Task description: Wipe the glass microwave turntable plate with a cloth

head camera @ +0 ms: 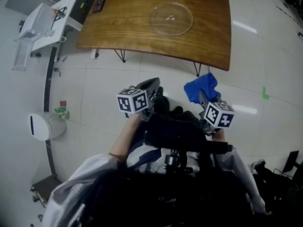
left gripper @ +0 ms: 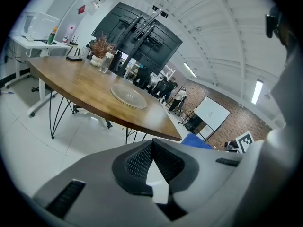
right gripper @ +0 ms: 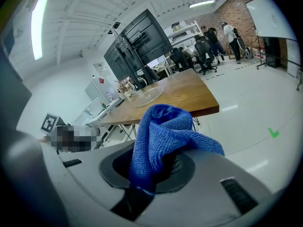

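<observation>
- White floor tiles fill most of the head view, with a wooden table (head camera: 156, 30) on thin metal legs standing at the far side.
- On that table lies the glass turntable plate (head camera: 171, 18), flat and alone in its part of the tabletop. The clutter at the table's far end is apart from it.
- The right gripper (head camera: 202, 97) is clamped on a blue cloth (head camera: 201, 88). Its own view shows the cloth (right gripper: 163, 136) bunched up between the jaws and spilling over them.
- The left gripper (head camera: 150, 86) has its jaws pressed together with nothing between them, as its own view shows.
- Both grippers are held close to the person's body over the floor, well apart from the plate.
- Judged from this, the cloth is already in hand but the wiping has not begun. No cloth touches the glass, and the table has yet to be reached.
- What is left appears to be the whole of the job: bringing the cloth to the plate and wiping its surface, perhaps with the empty gripper steadying the rim.
- No brand or label can be read. The gripper cubes carry only black-and-white square markers, and a red sign on the far wall (left gripper: 81, 9) is too small to make out.
</observation>
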`<state>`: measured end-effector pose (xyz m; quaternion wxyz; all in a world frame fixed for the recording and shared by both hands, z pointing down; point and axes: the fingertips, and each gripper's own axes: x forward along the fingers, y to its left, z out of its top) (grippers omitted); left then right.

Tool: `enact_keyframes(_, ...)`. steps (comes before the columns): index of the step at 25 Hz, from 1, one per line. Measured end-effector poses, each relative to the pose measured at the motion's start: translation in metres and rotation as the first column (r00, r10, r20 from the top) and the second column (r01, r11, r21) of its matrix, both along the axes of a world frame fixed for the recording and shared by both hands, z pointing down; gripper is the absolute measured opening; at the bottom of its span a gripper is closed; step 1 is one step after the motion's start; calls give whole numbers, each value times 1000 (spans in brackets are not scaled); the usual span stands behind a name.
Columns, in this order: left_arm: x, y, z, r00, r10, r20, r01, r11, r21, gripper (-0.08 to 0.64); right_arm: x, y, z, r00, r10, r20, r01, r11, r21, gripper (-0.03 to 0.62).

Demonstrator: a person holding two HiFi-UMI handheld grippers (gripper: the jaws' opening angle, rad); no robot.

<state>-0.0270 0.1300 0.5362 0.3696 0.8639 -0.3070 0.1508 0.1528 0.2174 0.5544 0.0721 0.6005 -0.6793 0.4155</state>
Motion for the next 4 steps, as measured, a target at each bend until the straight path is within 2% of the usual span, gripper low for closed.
enact_keyframes(4, 1, 6, 0, 1000, 8, -5, -8, 1000, -1, -5, -1, 4, 0, 1000, -4, -17, 4, 1000, -7, 81)
